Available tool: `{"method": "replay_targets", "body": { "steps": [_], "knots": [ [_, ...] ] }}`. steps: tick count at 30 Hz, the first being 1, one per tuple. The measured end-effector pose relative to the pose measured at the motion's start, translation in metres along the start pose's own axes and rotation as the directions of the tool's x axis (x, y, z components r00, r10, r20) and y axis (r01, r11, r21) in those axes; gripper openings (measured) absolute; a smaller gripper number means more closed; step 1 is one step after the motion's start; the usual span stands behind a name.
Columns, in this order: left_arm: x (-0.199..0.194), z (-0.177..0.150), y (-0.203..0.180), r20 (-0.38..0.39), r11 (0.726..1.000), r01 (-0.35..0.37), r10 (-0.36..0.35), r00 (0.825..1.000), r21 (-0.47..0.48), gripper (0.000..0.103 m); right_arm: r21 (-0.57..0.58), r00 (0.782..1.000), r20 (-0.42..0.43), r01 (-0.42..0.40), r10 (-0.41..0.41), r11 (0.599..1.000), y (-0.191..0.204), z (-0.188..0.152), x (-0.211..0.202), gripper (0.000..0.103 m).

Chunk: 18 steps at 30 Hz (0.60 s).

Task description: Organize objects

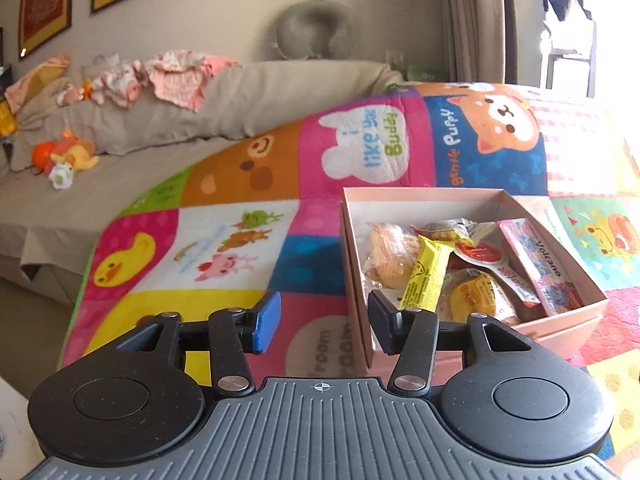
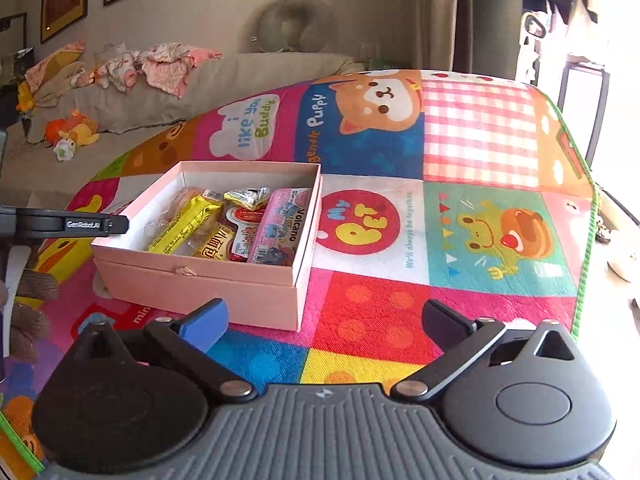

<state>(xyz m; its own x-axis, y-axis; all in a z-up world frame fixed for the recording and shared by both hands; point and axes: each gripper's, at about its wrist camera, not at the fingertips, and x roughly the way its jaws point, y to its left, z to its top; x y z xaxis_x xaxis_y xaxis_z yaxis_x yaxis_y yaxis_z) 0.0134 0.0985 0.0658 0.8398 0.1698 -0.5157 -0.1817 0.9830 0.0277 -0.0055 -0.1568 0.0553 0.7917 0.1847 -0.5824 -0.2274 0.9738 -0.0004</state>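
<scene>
A pink cardboard box sits on a colourful cartoon play mat. It holds several wrapped snacks: a yellow bar, a pink Volcano packet and round buns. My left gripper is open and empty, just in front of the box's near left corner. In the right wrist view the box lies ahead to the left, with the yellow bar and pink packet inside. My right gripper is wide open and empty over the mat. The left gripper's finger shows beside the box's left wall.
A beige sofa with a pile of baby clothes and soft toys stands behind the mat. A grey neck pillow rests on its back. Curtains and a bright window are at the far right.
</scene>
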Motion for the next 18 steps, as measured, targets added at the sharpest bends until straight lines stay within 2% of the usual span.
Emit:
{"method": "replay_targets", "body": {
  "steps": [2,5,7,10,11,13,18],
  "knots": [
    [-0.032,-0.012,-0.001,0.053,1.0,0.0,0.001,0.999,-0.005,0.048,0.032,1.0,-0.025,-0.011,0.012,0.999,-0.002,-0.015,-0.007,0.103],
    [-0.068,-0.038,-0.006,0.075,0.996,0.088,-0.087,0.993,-0.013,0.048,0.068,0.998,-0.054,-0.023,0.027,0.997,-0.003,-0.039,-0.014,0.103],
    [-0.078,-0.059,-0.017,0.037,0.992,0.121,-0.122,0.992,0.033,0.049,0.083,0.997,-0.076,-0.017,0.023,0.996,-0.002,-0.055,-0.015,0.103],
    [-0.078,-0.085,-0.032,-0.068,0.988,0.111,-0.104,0.992,0.112,0.049,0.112,0.99,-0.142,0.002,0.014,0.994,0.0,-0.074,-0.01,0.103],
    [-0.076,-0.091,-0.035,-0.096,0.986,0.11,-0.099,0.99,0.122,0.049,0.096,0.993,-0.119,0.006,0.005,0.995,0.001,-0.078,-0.012,0.103],
    [-0.069,-0.099,-0.038,-0.155,0.986,0.13,-0.112,0.981,0.106,0.048,0.062,0.992,-0.125,0.036,-0.028,0.997,0.006,-0.082,-0.012,0.103],
    [-0.07,-0.108,-0.044,-0.114,0.987,0.124,-0.112,0.987,0.105,0.048,0.058,0.993,-0.106,0.062,-0.056,0.996,0.01,-0.087,-0.013,0.103]
  ]
}}
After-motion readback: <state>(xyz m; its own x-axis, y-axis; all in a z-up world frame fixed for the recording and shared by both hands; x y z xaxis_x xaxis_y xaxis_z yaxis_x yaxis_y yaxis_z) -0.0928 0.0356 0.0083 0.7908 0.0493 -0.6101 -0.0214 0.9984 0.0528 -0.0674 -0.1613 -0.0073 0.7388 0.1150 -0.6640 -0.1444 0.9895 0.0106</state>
